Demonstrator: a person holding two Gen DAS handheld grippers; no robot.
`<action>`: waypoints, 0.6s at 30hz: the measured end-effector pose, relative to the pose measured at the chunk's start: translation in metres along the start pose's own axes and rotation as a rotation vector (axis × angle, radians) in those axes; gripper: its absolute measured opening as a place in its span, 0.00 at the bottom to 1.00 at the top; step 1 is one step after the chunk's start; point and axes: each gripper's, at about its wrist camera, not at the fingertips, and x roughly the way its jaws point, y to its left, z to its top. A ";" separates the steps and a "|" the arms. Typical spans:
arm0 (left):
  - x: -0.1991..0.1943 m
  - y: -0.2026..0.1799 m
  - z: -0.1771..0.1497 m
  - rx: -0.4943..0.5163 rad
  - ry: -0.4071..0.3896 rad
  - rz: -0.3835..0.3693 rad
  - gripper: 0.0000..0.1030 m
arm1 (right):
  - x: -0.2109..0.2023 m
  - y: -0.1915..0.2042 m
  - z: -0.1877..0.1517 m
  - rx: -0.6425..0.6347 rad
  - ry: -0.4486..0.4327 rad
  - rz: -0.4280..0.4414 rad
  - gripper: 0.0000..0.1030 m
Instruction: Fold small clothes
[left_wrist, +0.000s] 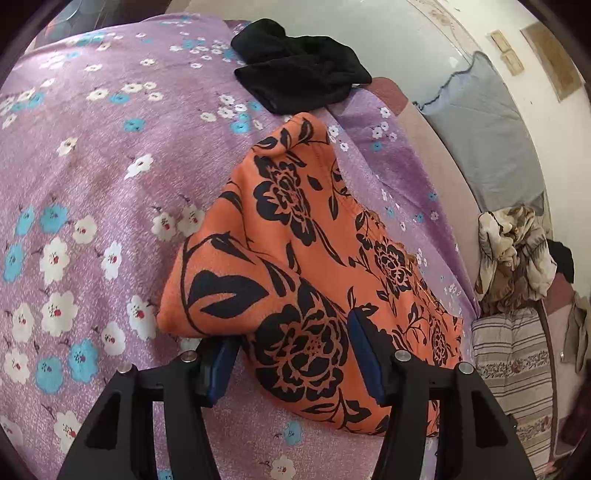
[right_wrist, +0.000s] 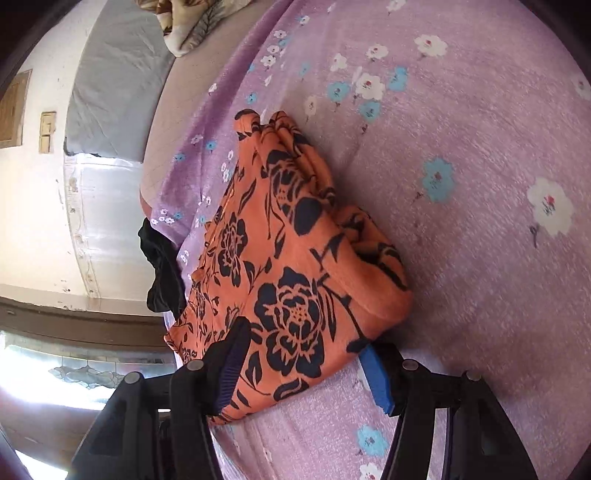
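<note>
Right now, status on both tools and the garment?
Left tool open, straddling the orange floral garment. Right tool open over its near edge. Garment folded on the purple bedsheet. Black garment beyond, clear.

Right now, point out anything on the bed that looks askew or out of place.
The black garment lies crumpled at the edge of the floral bedspread, unfolded. The orange floral garment is bunched, its folded edges uneven.

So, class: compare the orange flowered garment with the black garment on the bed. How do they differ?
The orange garment bears a black flower print; the black garment is plain. The orange one lies near, between the left gripper's open jaws; the black one lies farther off, untouched. Both rest bunched on the purple bedspread.
</note>
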 end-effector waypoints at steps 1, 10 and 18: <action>0.002 0.000 0.000 0.000 0.000 0.001 0.57 | 0.002 0.005 0.002 -0.027 -0.010 -0.001 0.60; 0.013 0.011 0.000 -0.061 0.005 0.024 0.57 | 0.015 0.020 0.004 -0.126 -0.029 -0.044 0.57; -0.003 0.003 0.006 -0.060 -0.082 -0.046 0.57 | 0.022 0.017 0.008 -0.088 -0.005 -0.021 0.63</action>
